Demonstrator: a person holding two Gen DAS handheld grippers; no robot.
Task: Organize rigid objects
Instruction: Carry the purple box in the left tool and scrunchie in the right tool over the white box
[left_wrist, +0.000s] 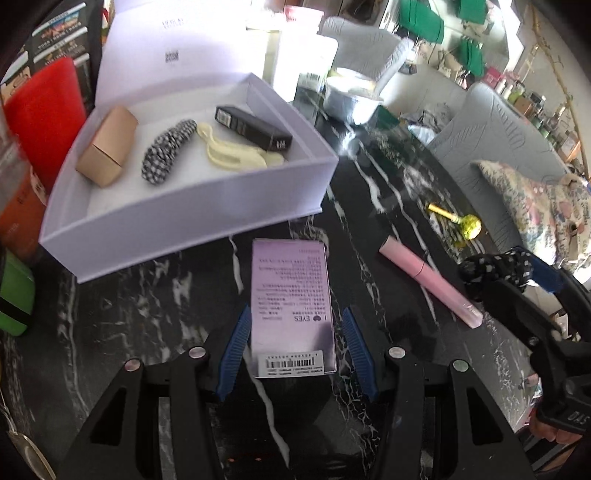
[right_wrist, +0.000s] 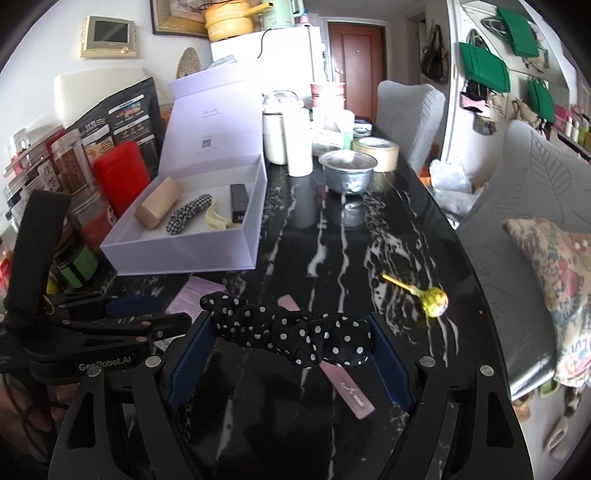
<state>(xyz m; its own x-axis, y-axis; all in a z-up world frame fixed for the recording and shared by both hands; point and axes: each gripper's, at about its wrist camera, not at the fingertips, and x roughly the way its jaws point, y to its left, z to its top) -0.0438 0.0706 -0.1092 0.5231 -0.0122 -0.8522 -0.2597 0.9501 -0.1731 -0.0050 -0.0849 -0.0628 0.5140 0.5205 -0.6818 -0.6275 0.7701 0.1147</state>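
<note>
- White box (left_wrist: 192, 206) stands open at the left, holding a tan carton, a checked clip, a cream clip and a black carton.
- Left gripper (left_wrist: 291, 334) straddles the lilac carton (left_wrist: 291, 295) on the table; jaws apart, not pressing. It appears to be the next pickup: close, lift.
- Right gripper (right_wrist: 291, 332) is clamped on the dotted hair clip (right_wrist: 291, 332); it must go to the box.

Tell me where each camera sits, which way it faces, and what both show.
Left wrist: on the left tool, looking down along its fingers at a lilac carton lying between them on the black marble table; the right tool shows at right.
Right wrist: on the right tool, facing along the table, a polka-dot hair clip spanning its fingers; the left tool shows at left.
Shared: white box, pink tube, lollipop.
</note>
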